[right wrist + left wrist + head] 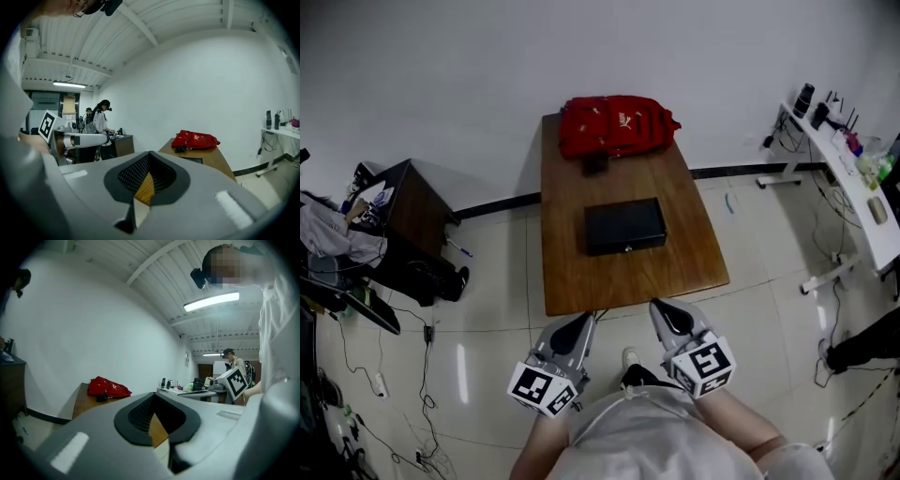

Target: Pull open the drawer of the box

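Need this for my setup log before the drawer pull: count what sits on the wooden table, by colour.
Red: 1, the bag
Black: 2, the box and a small item by the bag
Total: 3

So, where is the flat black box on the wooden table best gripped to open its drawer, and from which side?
Probably the small pale fitting mid-front on the flat black box; that face looks toward the person, so come level from the near edge of the brown wooden table. Whether it is a knob, I cannot tell.
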A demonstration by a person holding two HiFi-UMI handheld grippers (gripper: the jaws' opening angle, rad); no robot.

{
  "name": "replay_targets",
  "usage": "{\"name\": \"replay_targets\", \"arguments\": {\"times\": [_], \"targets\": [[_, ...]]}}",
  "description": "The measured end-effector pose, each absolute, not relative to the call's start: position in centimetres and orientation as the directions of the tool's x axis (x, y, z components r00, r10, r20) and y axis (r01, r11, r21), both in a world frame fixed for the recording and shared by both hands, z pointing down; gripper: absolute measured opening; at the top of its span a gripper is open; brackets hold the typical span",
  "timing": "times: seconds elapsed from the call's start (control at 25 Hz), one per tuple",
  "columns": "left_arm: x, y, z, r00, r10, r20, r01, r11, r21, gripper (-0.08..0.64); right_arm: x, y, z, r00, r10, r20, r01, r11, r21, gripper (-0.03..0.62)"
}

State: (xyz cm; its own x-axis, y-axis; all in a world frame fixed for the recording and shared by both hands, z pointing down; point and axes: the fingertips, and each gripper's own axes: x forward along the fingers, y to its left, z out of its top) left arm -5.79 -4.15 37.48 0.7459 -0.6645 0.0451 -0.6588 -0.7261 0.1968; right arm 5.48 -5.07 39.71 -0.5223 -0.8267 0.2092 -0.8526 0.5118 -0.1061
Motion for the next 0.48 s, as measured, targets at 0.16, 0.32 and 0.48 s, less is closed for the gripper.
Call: {"name": "replay_targets", "arguments": {"times": [0.16, 0.32, 0.48], "targets": [[-4.3, -9.4, 37.7, 0.736, -0.674, 0.055, -0.670, -0.715, 0.198, 0.006, 7.4, -10.3, 39.7, -0.529, -0.820, 0.219, -0.848, 0.520, -0.101, 0.008], [-3.3, -13.2, 37.9, 0.724, -0.687, 0.061, -0.683, -0.702, 0.202, 0.006, 8.4, -14.4, 39.9, -0.539, -0.812, 0.224, -0.842, 0.529, -0.107, 0.008], [-2.6, -15.4, 38.6, 0.716, -0.694, 0.073, -0.692, -0.692, 0.204, 0.006, 8.9, -17.2, 40.6, -0.548, -0.804, 0.231, -0.836, 0.536, -0.119, 0.008]]}}
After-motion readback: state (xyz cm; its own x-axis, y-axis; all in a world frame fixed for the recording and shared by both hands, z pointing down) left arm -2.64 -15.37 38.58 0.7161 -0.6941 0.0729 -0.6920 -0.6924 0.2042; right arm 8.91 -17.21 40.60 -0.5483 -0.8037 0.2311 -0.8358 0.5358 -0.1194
